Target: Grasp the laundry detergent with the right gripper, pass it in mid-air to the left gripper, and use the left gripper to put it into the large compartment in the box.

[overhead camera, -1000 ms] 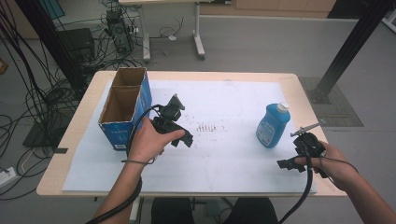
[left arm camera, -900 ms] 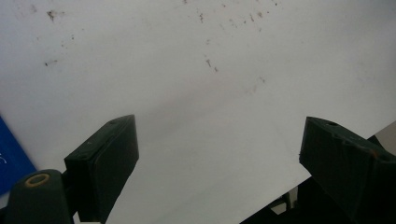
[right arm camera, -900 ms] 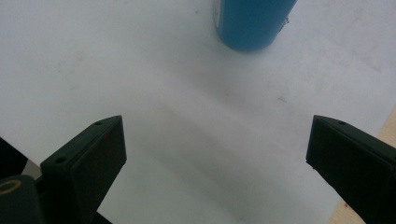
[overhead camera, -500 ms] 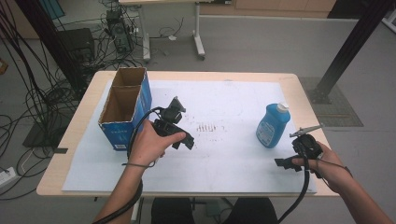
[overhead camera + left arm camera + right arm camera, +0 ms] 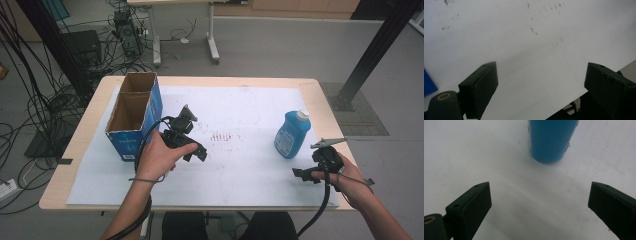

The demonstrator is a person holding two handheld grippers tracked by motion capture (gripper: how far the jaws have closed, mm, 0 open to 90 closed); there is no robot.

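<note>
A blue bottle (image 5: 291,134) with a white cap stands upright on the white paper sheet (image 5: 240,170) at the right. My right gripper (image 5: 301,175) hovers just in front of it, near the table's front right corner. In the right gripper view the right gripper (image 5: 539,192) is open with bare paper between its jaws, and the bottle (image 5: 551,140) stands a little ahead. My left gripper (image 5: 199,152) is held over the sheet left of centre, beside the box. In the left gripper view the left gripper (image 5: 541,75) is open and holds nothing.
An open cardboard box (image 5: 131,116) with blue sides and two compartments stands at the table's left; its blue corner (image 5: 427,86) shows in the left gripper view. Small dark marks (image 5: 220,136) dot the paper's middle. Cables trail from both grippers off the front edge.
The right hand has shifted only slightly. The left hand, the bottle and the box have kept their places.
</note>
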